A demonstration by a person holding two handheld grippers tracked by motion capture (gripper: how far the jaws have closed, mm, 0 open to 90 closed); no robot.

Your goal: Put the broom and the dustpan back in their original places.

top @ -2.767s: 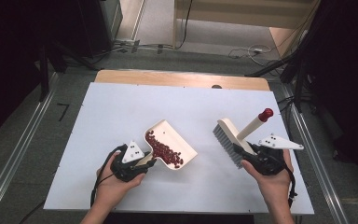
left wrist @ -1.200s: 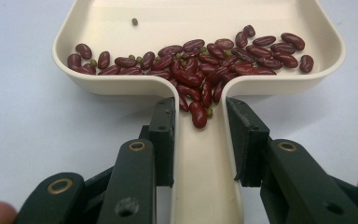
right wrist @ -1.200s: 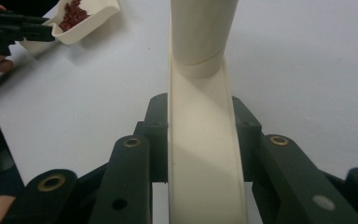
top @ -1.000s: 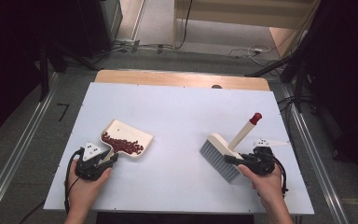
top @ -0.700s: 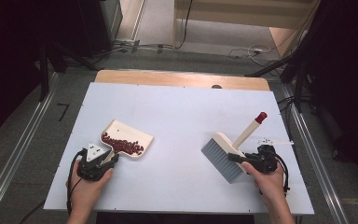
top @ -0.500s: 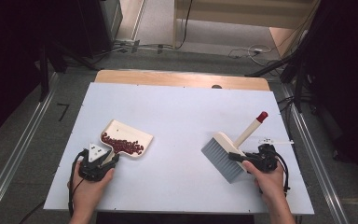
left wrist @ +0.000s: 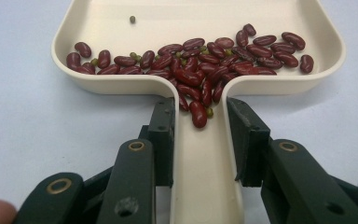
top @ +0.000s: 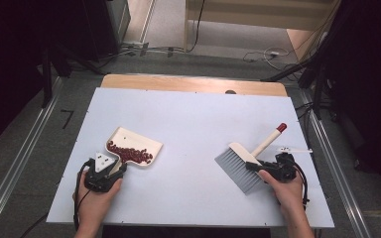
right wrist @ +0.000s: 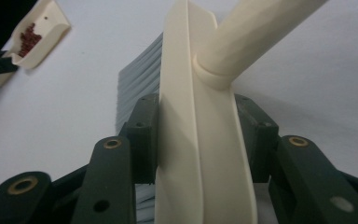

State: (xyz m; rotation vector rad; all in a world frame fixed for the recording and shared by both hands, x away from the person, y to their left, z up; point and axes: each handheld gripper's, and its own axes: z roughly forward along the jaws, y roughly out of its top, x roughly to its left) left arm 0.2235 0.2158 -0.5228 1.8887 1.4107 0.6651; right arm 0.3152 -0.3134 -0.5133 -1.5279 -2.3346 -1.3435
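A cream dustpan [top: 125, 135] rests on the table at the left with several red beans [top: 129, 154] heaped at its near end. My left gripper [top: 113, 167] is shut on its handle; the pads clamp both sides [left wrist: 200, 140], and beans [left wrist: 205, 65] spill into the handle channel of the dustpan [left wrist: 205, 18]. At the right lies a cream brush [top: 238, 167] with grey bristles and a red-tipped handle. My right gripper [top: 252, 166] straddles the brush back [right wrist: 200, 154]. Its jaws have just been opening, but the pads still lie against both sides.
The white table top [top: 193, 119] has a wooden strip [top: 193, 84] along its far edge. Metal rails and cables run along the floor on both sides. From the right gripper view the dustpan [right wrist: 39, 25] is far off at upper left.
Since the oldest frame the dustpan has gone left and the brush right, away from the middle. In the last second the brush shifted slightly right and nearer; the left hand stayed put.
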